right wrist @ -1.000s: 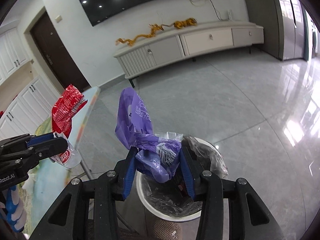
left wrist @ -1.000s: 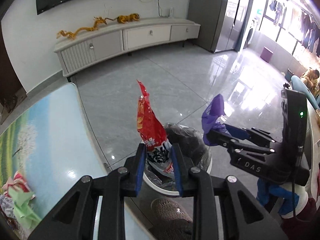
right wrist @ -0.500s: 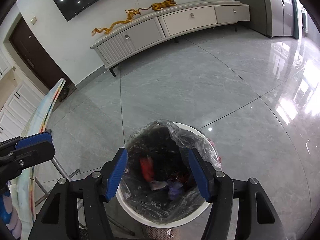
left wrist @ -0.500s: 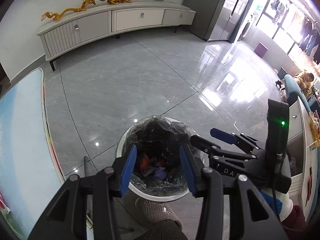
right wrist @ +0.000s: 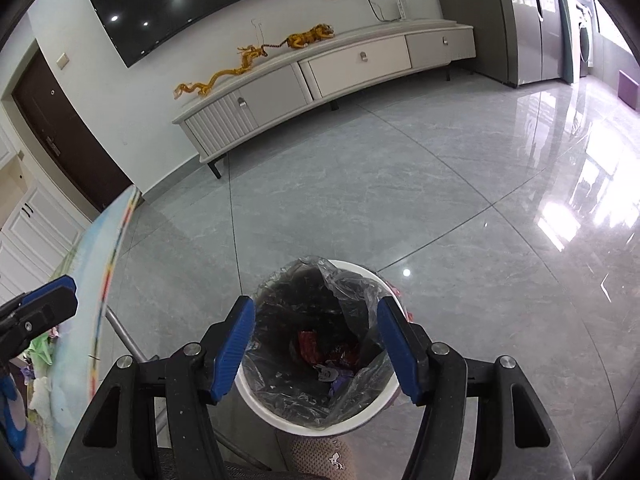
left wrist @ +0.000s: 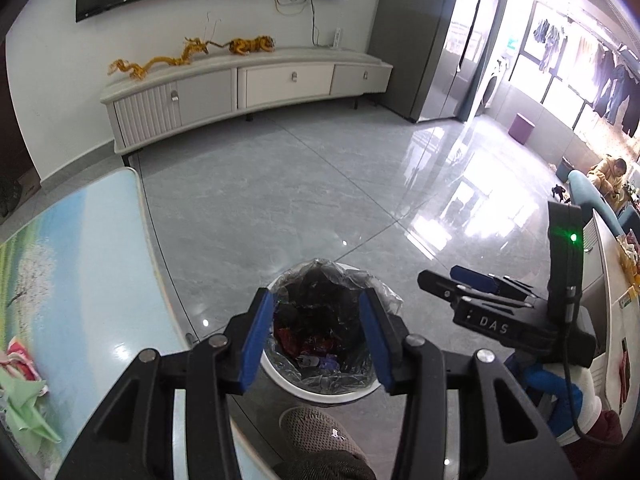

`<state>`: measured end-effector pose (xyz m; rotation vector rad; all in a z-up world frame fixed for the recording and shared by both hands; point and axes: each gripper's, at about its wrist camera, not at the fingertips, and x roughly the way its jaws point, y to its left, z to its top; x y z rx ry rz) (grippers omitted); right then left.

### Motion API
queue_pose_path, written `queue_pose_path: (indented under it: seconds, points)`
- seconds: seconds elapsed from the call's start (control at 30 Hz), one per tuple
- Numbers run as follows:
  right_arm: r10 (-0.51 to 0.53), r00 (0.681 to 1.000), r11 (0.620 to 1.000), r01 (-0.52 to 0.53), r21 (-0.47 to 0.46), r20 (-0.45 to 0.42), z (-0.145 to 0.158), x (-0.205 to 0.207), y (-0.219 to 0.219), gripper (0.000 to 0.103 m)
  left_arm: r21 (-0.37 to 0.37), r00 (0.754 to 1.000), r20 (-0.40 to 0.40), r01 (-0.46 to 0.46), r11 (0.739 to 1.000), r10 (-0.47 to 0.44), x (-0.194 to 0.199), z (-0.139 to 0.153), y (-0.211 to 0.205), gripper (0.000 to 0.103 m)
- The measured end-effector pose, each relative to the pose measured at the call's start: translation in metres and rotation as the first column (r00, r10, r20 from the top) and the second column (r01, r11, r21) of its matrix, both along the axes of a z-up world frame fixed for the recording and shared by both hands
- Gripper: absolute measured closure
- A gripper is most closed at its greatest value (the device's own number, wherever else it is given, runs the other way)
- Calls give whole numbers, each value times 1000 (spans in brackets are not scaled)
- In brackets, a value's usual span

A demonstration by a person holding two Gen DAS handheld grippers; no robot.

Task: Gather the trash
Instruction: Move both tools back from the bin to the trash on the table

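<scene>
A white trash bin [left wrist: 320, 390] lined with a clear plastic bag stands on the floor; it also shows in the right wrist view [right wrist: 280, 420]. Red and purple wrappers [right wrist: 316, 354] lie at its bottom. My left gripper [left wrist: 318, 340] is open and empty above the bin. My right gripper [right wrist: 316, 350] is open and empty above the bin too, and shows from the side in the left wrist view [left wrist: 456, 282]. More trash, green and red scraps [left wrist: 22, 392], lies on the table at the far left.
A table with a blue and green landscape print [left wrist: 80, 280] is at my left, its metal leg [right wrist: 124, 338] beside the bin. A shoe [left wrist: 320, 436] is just before the bin. A white TV cabinet [left wrist: 240, 88] stands at the far wall across grey tiles.
One second ago the left gripper held a red wrapper and the right a purple one over the bin. Both opened, the wrappers fell in, and both grippers have since risen slightly.
</scene>
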<state>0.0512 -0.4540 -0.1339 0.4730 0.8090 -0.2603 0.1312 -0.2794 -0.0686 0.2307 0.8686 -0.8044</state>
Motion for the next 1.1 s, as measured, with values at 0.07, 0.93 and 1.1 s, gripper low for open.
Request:
queue_pose_path:
  seconds: [0.07,0.93,1.1]
  points:
    - [4,1000,1000,-4,-11,16,10,-3,7,42,-2,1000,28,1,1000,-1,-7,8,14,60]
    - [349,932,923,-323,-209,101,121,16,232,42,-142,840,2,-537,832,543,-23,10,408,60]
    - [403,911,901,-379,-212,85,118,25,267,42,-128,762,-32,-645,754,646,-31,-8,472,60]
